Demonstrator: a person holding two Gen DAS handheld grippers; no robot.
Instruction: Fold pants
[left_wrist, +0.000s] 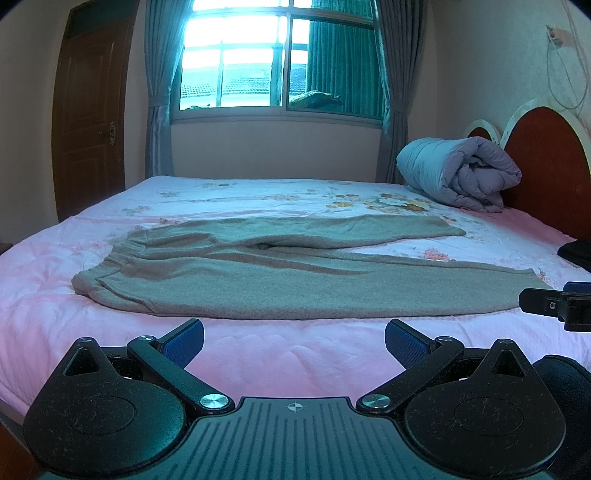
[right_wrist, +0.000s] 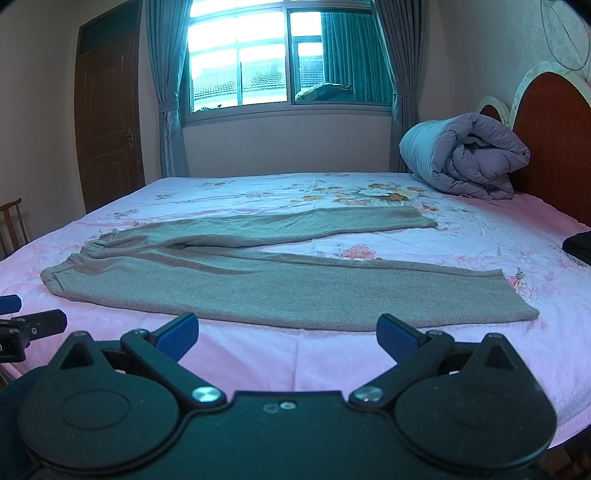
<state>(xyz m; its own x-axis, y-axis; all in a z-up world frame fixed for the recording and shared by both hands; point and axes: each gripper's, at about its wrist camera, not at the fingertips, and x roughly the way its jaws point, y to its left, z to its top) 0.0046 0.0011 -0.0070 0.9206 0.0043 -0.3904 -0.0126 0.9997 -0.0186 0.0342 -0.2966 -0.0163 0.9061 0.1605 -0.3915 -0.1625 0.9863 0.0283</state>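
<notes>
The grey pants (left_wrist: 258, 280) are lying flat on the pink bed (left_wrist: 288, 354), both legs spread in a narrow V. Left tongs (left_wrist: 294, 341) and right tongs (right_wrist: 287, 334) are hovering released, near the near leg. Grabbing only 1 layer is risking a skewed fold. The long axis is running left-right, waistband left, cuffs right.

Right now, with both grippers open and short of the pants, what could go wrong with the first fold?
1. The pants lie with the legs spread apart, so folding one leg over the other may leave the hems misaligned.
2. The waistband is bunched; that wrinkle could get folded in.
3. The left gripper and right gripper might pinch the pink sheet along with the near edge.
</notes>
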